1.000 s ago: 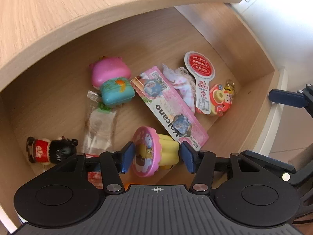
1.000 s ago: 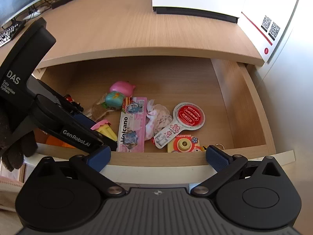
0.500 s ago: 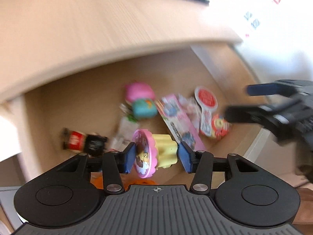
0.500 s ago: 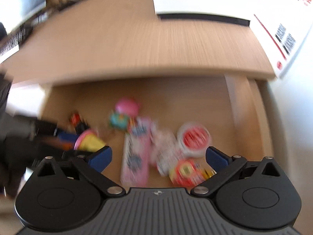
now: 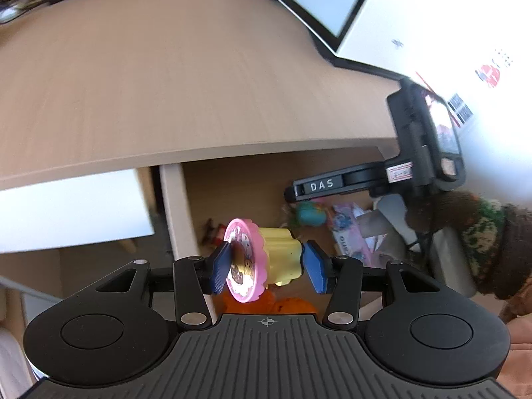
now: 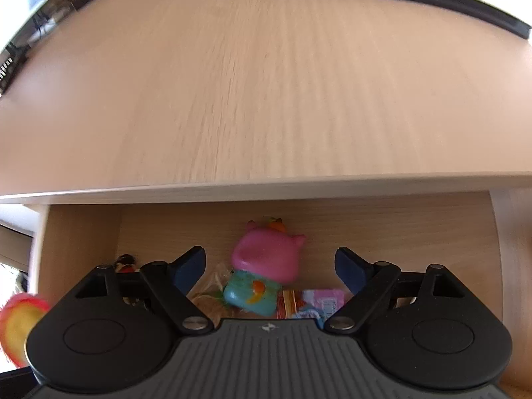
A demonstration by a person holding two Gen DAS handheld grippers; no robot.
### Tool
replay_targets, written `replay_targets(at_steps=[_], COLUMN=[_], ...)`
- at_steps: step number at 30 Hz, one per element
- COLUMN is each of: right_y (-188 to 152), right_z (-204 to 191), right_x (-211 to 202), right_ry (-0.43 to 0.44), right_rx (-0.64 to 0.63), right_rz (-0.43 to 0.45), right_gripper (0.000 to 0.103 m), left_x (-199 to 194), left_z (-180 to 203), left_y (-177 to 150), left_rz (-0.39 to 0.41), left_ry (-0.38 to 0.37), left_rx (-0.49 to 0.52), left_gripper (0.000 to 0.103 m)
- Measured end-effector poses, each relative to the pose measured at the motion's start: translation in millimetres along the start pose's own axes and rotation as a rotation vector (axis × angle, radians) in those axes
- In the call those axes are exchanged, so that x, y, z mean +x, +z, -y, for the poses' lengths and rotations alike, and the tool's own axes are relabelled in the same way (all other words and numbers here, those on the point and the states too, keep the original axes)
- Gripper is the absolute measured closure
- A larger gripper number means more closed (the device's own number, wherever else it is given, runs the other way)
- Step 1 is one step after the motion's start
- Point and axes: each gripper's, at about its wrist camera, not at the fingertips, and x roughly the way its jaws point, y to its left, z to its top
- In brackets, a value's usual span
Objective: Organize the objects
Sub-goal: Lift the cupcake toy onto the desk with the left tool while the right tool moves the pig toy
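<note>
Cupcake toy [image 5: 262, 259] in pink and yellow, gripped flat-face to base by the left tongs [image 5: 267, 264], hangs above the open drawer [image 5: 173, 212] below the pale wooden surface [image 5: 186, 76]. It looks a light, hard plastic piece — stiff enough to take a squeeze, but smooth, so the pads probably do best pressing square on the round pink face and the yellow base, as they do now; a hold on the frilled rim would likely slip. The left tongs stand fairly wide, as the toy is broad, with both blue pads on it.

Right tongs [image 6: 269, 266] are over the drawer with nothing in their grip — the jaws are closing, the pads apart from any toy. Beyond them in the right wrist view lie a pink squishy toy [image 6: 266, 252] and a teal case [image 6: 251, 294], touching each other, both apparently light and easy to pinch across their sides.
</note>
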Motion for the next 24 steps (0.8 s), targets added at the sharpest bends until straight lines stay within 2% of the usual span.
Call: replay_targets(at_steps=[1,2,3,5,7,11,17,21,24], right_y=[2.5,4.8,6.8,9.6,10.4,9.7,9.5,-3.1,-8.2], right_z=[-2.1,-3.8,-4.8,-4.8,-3.9,1.5,36.5,52.0,61.8], right_x=[5.0,9.7,14.1,19.9,14.2,-21.9,-82.5,-124.2,-129.7], right_ry=[-0.004,-0.006,-0.003,0.019,0.036,0.067,0.174,0.139,0.126], right_rx=[-0.011,-0.02,-0.028,-0.037,-0.056,-0.126,-0.066,-0.081,-0.058], right_rz=[-0.013,-0.028,-0.049,-0.093,-0.098,-0.041,-0.01,0.107,0.166], right_gripper=[0.019,0.025,0.037,0.055,0.055,0.056,0.057,0.057,0.057], left_x=[-1.4,-2.1,-1.1,-0.5,-1.1,0.4,-11.5,-17.8,-12.4], left_z=[-2.2,-4.3,-5.0,-5.4,-3.1,9.4,15.5,10.6,6.9], left_y=[-0.9,-1.4,-2.3,-1.5,3.3,20.2,59.0,77.4,84.8], left_rz=[0.002,0.003,0.003,0.005,0.011,0.031,0.13,0.193,0.186], left_ry=[0.005,0.01,0.013,0.012,-0.006,-0.056,-0.1,-0.094,-0.108], left_rx=[-0.011,-0.02,-0.027,-0.029,-0.012,0.049,0.091,0.057,0.017], left_gripper=[0.051,0.051,0.051,0.051,0.051,0.051,0.051,0.051,0.051])
